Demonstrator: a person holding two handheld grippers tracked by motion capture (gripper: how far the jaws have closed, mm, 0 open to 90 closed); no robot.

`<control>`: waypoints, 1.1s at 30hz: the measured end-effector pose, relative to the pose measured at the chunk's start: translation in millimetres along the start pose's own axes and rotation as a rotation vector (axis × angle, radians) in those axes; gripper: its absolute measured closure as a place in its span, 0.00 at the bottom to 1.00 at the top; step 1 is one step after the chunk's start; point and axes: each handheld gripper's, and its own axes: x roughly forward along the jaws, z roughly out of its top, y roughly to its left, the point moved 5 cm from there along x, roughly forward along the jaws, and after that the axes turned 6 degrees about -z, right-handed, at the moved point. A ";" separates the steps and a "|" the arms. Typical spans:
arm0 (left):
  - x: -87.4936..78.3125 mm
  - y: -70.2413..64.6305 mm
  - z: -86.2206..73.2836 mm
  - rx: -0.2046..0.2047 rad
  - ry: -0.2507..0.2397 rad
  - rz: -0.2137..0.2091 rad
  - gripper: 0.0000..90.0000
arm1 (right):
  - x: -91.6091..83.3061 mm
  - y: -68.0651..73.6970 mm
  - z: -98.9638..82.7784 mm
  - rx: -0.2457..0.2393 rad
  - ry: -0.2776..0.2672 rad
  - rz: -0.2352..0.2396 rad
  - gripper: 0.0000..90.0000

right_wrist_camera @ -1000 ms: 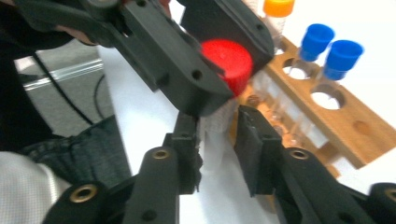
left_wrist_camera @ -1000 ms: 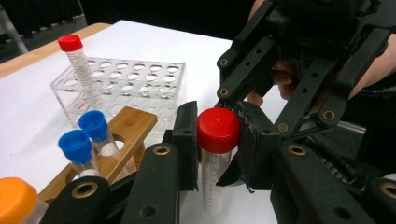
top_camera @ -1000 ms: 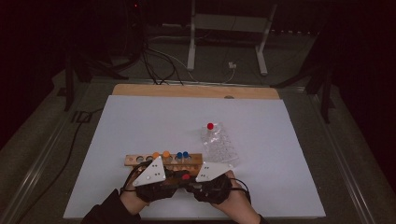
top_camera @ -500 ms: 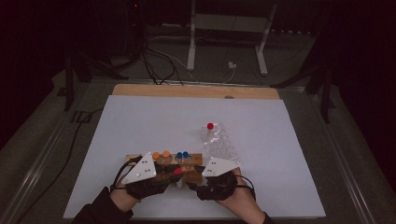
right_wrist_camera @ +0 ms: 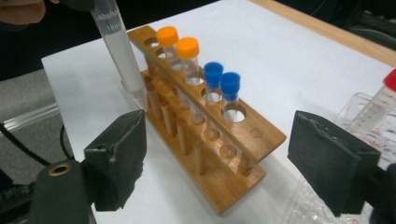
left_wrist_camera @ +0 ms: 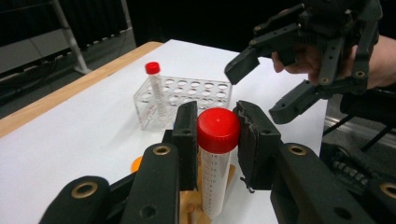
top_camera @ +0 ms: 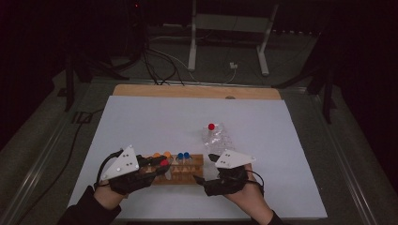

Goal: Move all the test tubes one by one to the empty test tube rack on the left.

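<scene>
My left gripper (top_camera: 161,167) (left_wrist_camera: 217,127) is shut on a red-capped tube (left_wrist_camera: 217,140) (top_camera: 164,163), held upright just above the left end of a wooden rack (top_camera: 187,174) (right_wrist_camera: 219,158). Two orange-capped tubes (right_wrist_camera: 177,46) and two blue-capped tubes (right_wrist_camera: 222,81) stand in the rack. My right gripper (top_camera: 205,168) (right_wrist_camera: 217,158) (left_wrist_camera: 261,88) is at the rack's right end. Its jaws have just been opening and stand wide, with no pad touching the rack. A clear plastic rack (top_camera: 219,138) (left_wrist_camera: 187,95) behind holds another red-capped tube (top_camera: 211,127) (left_wrist_camera: 154,88).
The racks sit on a white sheet (top_camera: 141,122) over a wooden table edge (top_camera: 197,91). Beyond the table lie cables (top_camera: 159,65) and a metal stand (top_camera: 225,42) on a dark floor.
My left gripper has moved left and up with the red-capped tube in it. My right gripper has opened and drawn away to the right of the wooden rack.
</scene>
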 end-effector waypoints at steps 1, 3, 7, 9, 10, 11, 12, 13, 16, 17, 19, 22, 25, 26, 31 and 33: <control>-2.3 1.5 1.0 0.000 -0.001 0.008 0.80 | -0.4 -0.7 0.3 0.002 -0.003 -0.007 0.17; -7.0 3.9 3.0 0.001 -0.004 0.026 0.80 | -0.9 -2.2 0.9 0.013 -0.005 -0.012 0.16; -18.6 10.2 7.4 -0.002 -0.023 0.063 0.80 | -1.4 -5.4 1.9 0.037 -0.012 -0.025 0.06; -23.7 12.9 8.9 -0.001 -0.029 0.083 0.80 | -2.4 -6.2 1.9 0.052 -0.018 0.004 0.03; -25.9 14.1 9.5 0.005 -0.028 0.096 0.80 | -3.2 -7.3 2.3 0.061 -0.027 0.005 0.03; -28.1 15.1 10.2 0.002 -0.032 0.099 0.80 | -3.7 -8.1 2.4 0.063 -0.030 0.006 0.01; -30.1 16.4 10.8 0.000 -0.037 0.107 0.80 | -3.9 -8.2 2.2 0.054 -0.025 0.010 0.00; -31.9 17.5 11.3 0.000 -0.036 0.116 0.80 | -4.8 -8.6 2.5 0.052 -0.029 0.003 0.00; -37.4 21.8 12.5 -0.003 -0.040 0.146 0.80 | -7.6 -10.0 4.3 0.067 -0.048 0.008 0.00; -38.9 23.4 12.4 -0.003 -0.039 0.157 0.80 | -8.3 -10.6 4.7 0.064 -0.050 0.003 0.00; -41.8 27.4 11.7 -0.005 -0.037 0.189 0.80 | -9.2 -11.9 5.0 0.067 -0.054 0.001 0.00; -44.1 32.9 9.6 -0.016 -0.044 0.217 0.80 | -9.6 -13.1 4.9 0.068 -0.051 -0.005 0.00; -42.7 37.7 5.6 -0.033 -0.046 0.226 0.80 | -10.2 -13.5 5.2 0.067 -0.052 -0.010 0.00; -41.3 39.3 3.9 -0.041 -0.047 0.221 0.80 | -10.6 -13.7 5.5 0.069 -0.054 -0.010 0.00; -33.0 46.1 -5.2 -0.056 -0.036 0.237 0.80 | -12.1 -15.5 6.0 0.069 -0.060 -0.015 0.00; -30.0 47.8 -8.1 -0.062 -0.032 0.236 0.80 | -12.3 -16.0 5.8 0.069 -0.061 -0.016 0.00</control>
